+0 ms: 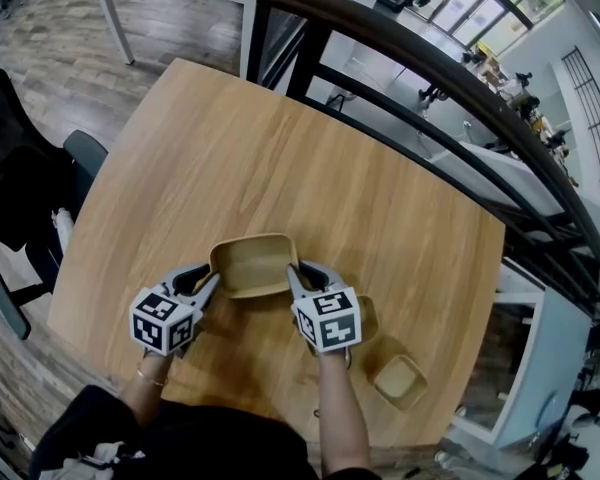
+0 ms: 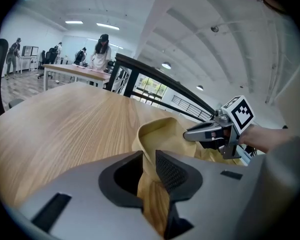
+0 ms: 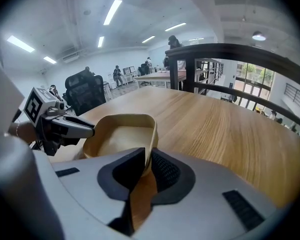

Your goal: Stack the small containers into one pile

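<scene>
A tan, rounded-square container (image 1: 252,263) sits on the round wooden table (image 1: 280,158), near me. My left gripper (image 1: 212,284) is shut on its left rim; in the left gripper view the thin wall (image 2: 165,134) runs between the pads of that gripper (image 2: 149,168). My right gripper (image 1: 295,276) is shut on the opposite rim, and its own view shows the container (image 3: 122,134) pinched in that gripper (image 3: 147,166). A smaller tan container (image 1: 400,381) stands at the near right. Another small one (image 1: 369,318) is partly hidden behind the right marker cube.
A dark stair railing (image 1: 430,78) runs past the table's far right edge. A black office chair (image 1: 20,188) stands left of the table. Bare tabletop stretches beyond the container. People stand at a distant desk (image 2: 75,71).
</scene>
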